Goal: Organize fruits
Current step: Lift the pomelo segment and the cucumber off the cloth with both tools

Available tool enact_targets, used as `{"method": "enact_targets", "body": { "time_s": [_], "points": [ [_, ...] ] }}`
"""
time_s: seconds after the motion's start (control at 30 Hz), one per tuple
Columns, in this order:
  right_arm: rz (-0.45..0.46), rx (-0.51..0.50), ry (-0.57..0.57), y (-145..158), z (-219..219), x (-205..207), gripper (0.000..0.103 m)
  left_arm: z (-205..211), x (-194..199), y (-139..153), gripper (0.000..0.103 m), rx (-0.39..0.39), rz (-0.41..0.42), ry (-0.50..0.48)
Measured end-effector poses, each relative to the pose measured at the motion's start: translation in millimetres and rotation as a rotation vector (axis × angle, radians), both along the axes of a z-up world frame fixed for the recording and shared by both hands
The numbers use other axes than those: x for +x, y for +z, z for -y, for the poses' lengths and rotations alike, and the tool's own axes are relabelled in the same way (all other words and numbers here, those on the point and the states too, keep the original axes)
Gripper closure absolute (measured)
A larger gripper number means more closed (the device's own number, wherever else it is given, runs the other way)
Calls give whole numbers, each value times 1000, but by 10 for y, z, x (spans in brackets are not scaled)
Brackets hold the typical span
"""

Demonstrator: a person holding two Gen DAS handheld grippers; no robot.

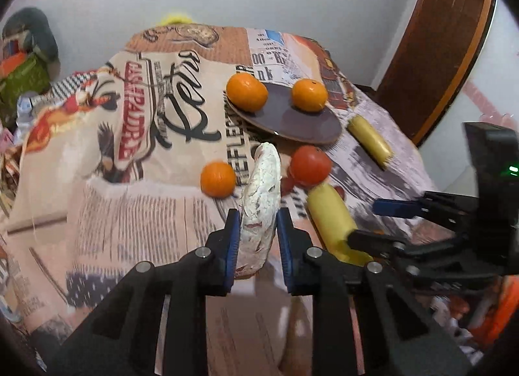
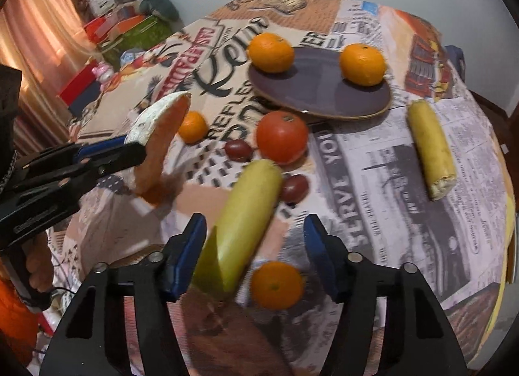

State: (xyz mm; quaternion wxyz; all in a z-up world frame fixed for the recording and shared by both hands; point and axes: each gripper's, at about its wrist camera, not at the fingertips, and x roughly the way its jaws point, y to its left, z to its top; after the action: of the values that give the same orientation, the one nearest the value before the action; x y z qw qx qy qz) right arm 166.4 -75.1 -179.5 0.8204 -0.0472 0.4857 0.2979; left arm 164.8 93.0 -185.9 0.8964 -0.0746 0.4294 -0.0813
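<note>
My left gripper (image 1: 259, 218) is shut on a fruit slice (image 1: 262, 188) with a white rind and orange flesh, held up off the tablecloth. From the right wrist, that slice (image 2: 162, 136) hangs at the left in the left gripper (image 2: 134, 149). My right gripper (image 2: 255, 223) is open around a yellow banana piece (image 2: 246, 214): the left pad is close to it and the right pad stands clear. A dark round plate (image 2: 321, 94) further back carries two oranges (image 2: 271, 52) (image 2: 363, 64). A red tomato (image 2: 282, 136) lies just in front of the plate.
Loose on the printed tablecloth (image 2: 373, 181) are a small orange (image 2: 193, 126), another orange (image 2: 277, 285) under my right gripper, two dark red grapes (image 2: 238, 150), and a second banana piece (image 2: 431, 152) at the right. Boxes and clutter (image 2: 129, 29) lie beyond the table's far left.
</note>
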Motion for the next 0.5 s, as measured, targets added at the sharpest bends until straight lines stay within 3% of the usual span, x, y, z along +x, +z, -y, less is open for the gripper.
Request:
{"method": "enact_targets", "body": {
  "time_s": [0.17,0.33,0.5],
  "points": [
    [-14,-15,12,-74,-134,-13,50,-21,-158,17,80,-6,-22,-30],
    [-76,-21,1,-243,-189,70,56,-35,-111,-43,80,-9,-31,-19],
    [-71,-13,-10,-246,-190,104,60,-38,-29,-63,81,-2,-25,-2]
  ]
}}
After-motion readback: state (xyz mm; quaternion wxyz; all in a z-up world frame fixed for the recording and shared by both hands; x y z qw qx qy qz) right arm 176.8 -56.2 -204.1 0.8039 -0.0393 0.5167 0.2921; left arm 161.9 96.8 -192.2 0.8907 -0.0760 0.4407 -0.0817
